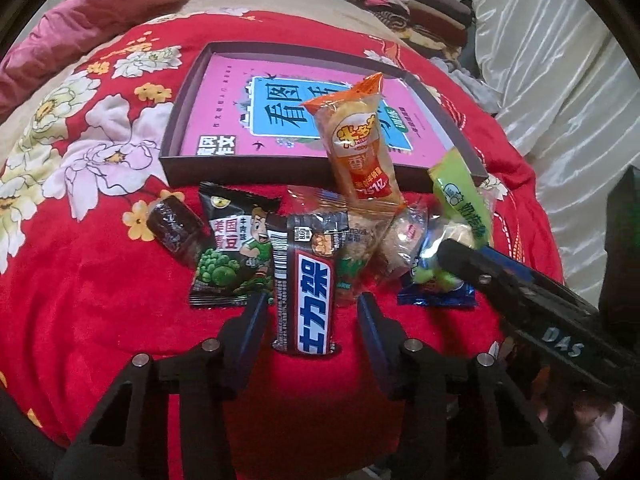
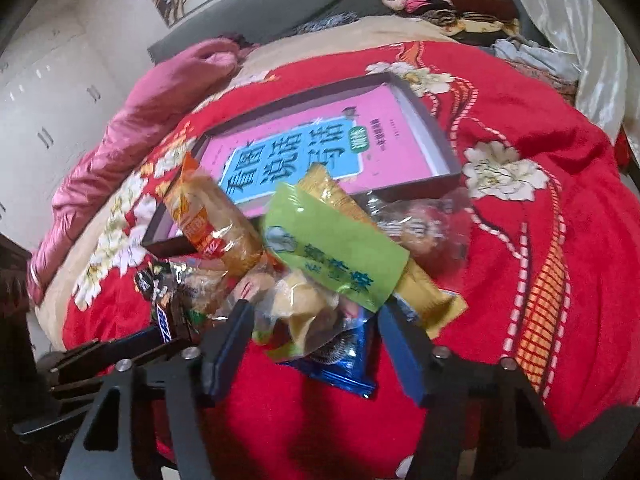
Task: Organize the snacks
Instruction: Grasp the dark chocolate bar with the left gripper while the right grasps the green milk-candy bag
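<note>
On the red floral blanket [image 1: 100, 280], a heap of snacks lies in front of a dark shallow box [image 1: 280, 168] with a pink book [image 1: 224, 92] in it. My left gripper [image 1: 312, 304] straddles a brown chocolate bar [image 1: 312, 280]; a gap shows beside its right finger. My right gripper [image 2: 314, 316] flanks the clear lower end of a light green packet [image 2: 336, 248], above a blue packet [image 2: 340, 364]. Both fingers meet the wrapper's edges; whether they press is unclear. An orange packet [image 1: 360, 140] leans on the box's front wall. A green-pea packet [image 1: 232, 252] lies left of the bar.
A small dark candy [image 1: 172, 224] lies at the far left of the heap, and a yellow packet [image 2: 424, 292] at its right. A pink pillow [image 1: 80, 20] lies behind the box on the left. Folded clothes [image 1: 400, 4] and white cloth [image 1: 560, 60] are at the back right.
</note>
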A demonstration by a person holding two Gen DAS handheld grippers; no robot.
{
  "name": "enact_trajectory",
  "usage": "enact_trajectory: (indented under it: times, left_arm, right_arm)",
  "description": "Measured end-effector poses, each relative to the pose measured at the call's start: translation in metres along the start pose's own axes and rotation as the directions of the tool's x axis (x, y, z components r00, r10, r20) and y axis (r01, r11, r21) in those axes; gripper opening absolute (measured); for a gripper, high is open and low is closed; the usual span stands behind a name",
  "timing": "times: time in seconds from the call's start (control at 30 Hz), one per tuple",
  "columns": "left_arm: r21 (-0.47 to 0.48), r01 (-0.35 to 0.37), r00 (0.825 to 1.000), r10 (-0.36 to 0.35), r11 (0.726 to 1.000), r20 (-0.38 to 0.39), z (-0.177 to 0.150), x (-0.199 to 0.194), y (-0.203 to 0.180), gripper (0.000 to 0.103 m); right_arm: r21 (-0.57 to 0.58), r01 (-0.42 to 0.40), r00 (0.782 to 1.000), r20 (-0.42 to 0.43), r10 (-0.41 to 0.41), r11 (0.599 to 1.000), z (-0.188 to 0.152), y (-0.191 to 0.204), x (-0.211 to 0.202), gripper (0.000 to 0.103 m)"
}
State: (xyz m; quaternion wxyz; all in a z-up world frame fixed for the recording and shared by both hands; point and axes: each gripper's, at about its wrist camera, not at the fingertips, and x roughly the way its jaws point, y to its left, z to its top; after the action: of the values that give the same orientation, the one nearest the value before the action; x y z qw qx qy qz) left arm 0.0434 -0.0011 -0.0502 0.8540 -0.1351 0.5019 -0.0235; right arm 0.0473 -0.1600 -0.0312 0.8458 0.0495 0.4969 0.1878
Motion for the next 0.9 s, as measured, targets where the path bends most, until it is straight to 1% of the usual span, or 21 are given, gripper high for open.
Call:
enact_trajectory:
  times: [0.13, 0.2, 0.23, 0.3, 0.33, 0.37, 0.47, 0.57, 0.73, 0.8, 0.9]
  left_arm:
    - [-0.006, 0.01, 1.0, -0.011, 1.0, -0.007, 0.001, 0.004, 0.001, 0.04]
    - [-0.012, 0.014, 1.0, -0.014, 1.0, -0.01, 0.001, 0.006, 0.002, 0.033]
    - [-0.015, 0.018, 1.0, -0.019, 1.0, -0.012, 0.001, 0.007, 0.003, 0.032]
    - [-0.02, 0.023, 1.0, -0.023, 1.0, -0.015, 0.002, 0.008, 0.004, 0.031]
    - [-0.022, 0.027, 1.0, -0.027, 0.999, -0.015, 0.001, 0.008, 0.004, 0.031]
    - [-0.024, 0.034, 0.999, -0.034, 0.999, -0.017, 0.002, 0.008, 0.005, 0.031]
    - [-0.031, 0.053, 0.998, -0.053, 0.998, -0.02, 0.002, 0.008, 0.008, 0.03]
    - [-0.035, 0.068, 0.997, -0.069, 0.997, -0.024, 0.003, 0.008, 0.011, 0.03]
    - [-0.038, 0.087, 0.996, -0.088, 0.995, -0.01, 0.001, -0.002, 0.012, 0.029]
    - [-0.037, 0.094, 0.996, -0.094, 0.995, 0.003, 0.001, -0.008, 0.013, 0.029]
    - [-0.037, 0.1, 0.995, -0.1, 0.994, 0.022, 0.003, -0.015, 0.014, 0.029]
  right_arm:
    - [-0.047, 0.018, 1.0, 0.016, -0.018, 0.999, 0.003, 0.005, 0.003, 0.056]
    - [-0.063, 0.018, 1.0, 0.025, -0.016, 0.998, 0.003, 0.005, 0.002, 0.053]
    - [-0.066, 0.016, 0.999, 0.028, -0.014, 0.998, 0.003, 0.004, 0.002, 0.05]
    - [-0.073, 0.013, 0.999, 0.039, -0.01, 0.997, 0.004, 0.003, -0.002, 0.047]
    - [-0.076, 0.009, 0.999, 0.046, -0.006, 0.997, 0.004, 0.002, -0.003, 0.044]
    - [-0.076, 0.008, 0.999, 0.053, -0.004, 0.997, 0.005, 0.002, -0.005, 0.039]
    - [-0.093, -0.008, 0.997, 0.078, 0.015, 0.996, 0.007, 0.003, -0.01, 0.034]
    - [-0.107, -0.025, 0.997, 0.072, 0.033, 0.994, 0.007, 0.005, -0.009, 0.034]
    - [-0.078, -0.067, 0.996, 0.056, 0.071, 0.995, 0.009, -0.002, -0.004, 0.034]
    - [-0.063, -0.097, 0.992, 0.069, 0.102, 0.993, 0.01, -0.004, -0.008, 0.034]
    - [-0.081, -0.109, 0.988, 0.097, 0.117, 0.991, 0.01, -0.002, -0.016, 0.034]
